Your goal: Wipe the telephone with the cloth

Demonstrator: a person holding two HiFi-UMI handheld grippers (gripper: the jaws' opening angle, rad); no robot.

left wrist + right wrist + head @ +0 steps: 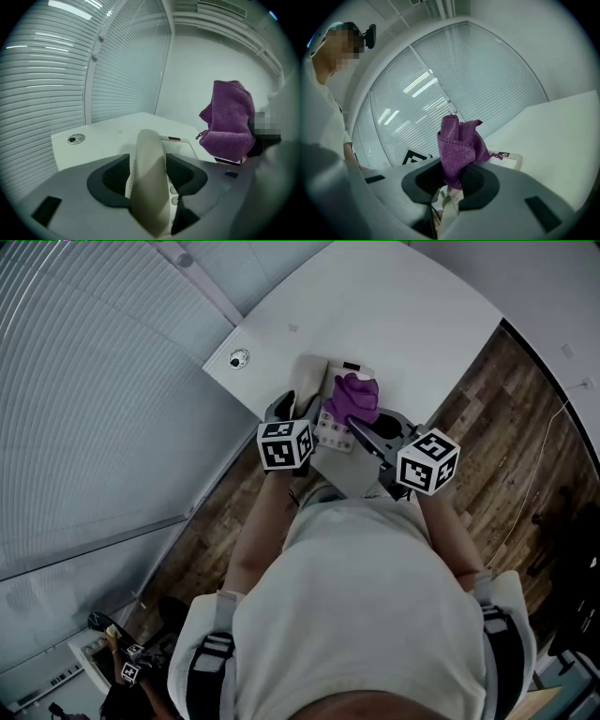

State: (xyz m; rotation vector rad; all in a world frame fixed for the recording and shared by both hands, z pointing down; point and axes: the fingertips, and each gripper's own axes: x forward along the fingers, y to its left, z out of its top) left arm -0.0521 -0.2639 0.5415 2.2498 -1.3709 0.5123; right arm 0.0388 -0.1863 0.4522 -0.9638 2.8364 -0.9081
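Telephone base (330, 435), cream-white, sits at the near edge of the white table (394, 306), close to the corner beside the window blinds (84, 381). I have my left gripper (302, 407) closed on the handset (149, 178). In the left gripper view the pale bar runs straight out between the two dark pads, and both jaws press on its sides. A few round keys (172, 190) show just right of the handset, and the base's upper panel lies beyond it. I cannot tell whether the handset rests in its cradle or is raised off it.

My right gripper (457, 179) is clenched on the purple cloth (353, 397). The cloth is bunched, and its folds stand up past the jaw tips. From the head view it lies over the middle of the base, above the keypad, just right of the handset. I cannot tell whether it touches the telephone's surface. In the right gripper view, keys and a bit of coiled cord (436, 213) show below the jaws. The two grippers are close together, and their marker cubes are side by side over the table's edge.
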